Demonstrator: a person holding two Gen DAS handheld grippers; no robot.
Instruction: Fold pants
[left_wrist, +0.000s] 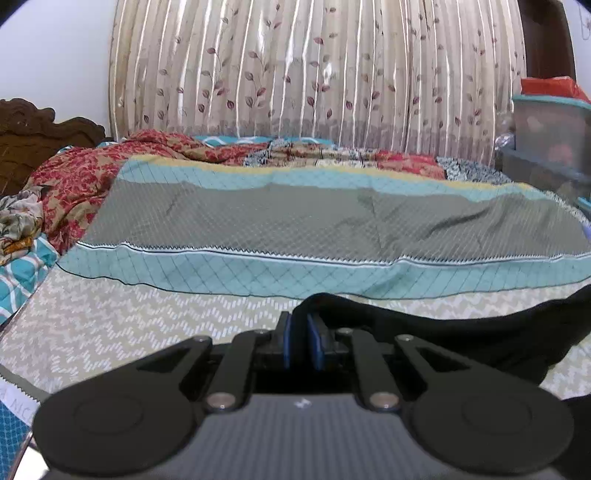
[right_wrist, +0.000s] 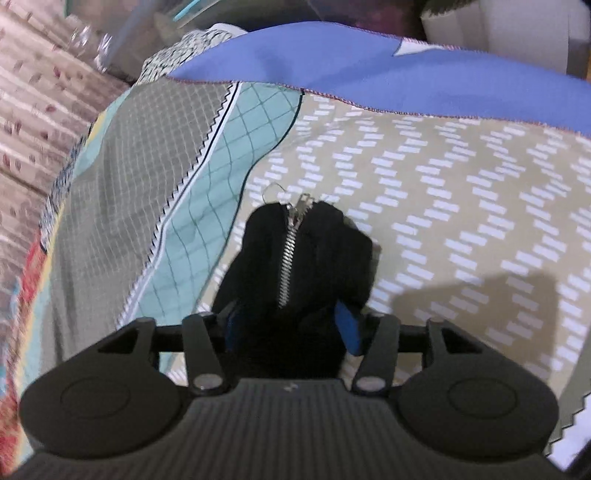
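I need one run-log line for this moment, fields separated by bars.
left gripper: shut on black pants | right gripper: open, pants zipper between fingers | surface: bedsheet

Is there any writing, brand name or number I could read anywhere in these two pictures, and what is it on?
"NIC": faint pale letters on the edge of the bedsheet, lower left of the left view; the rest is cut off, so the reading is unsure.
A small white mark on the left gripper body: too small to read.
A like mark on the right gripper body: too small to read.
The black pants, zipper, curtain and storage boxes: no writing visible.
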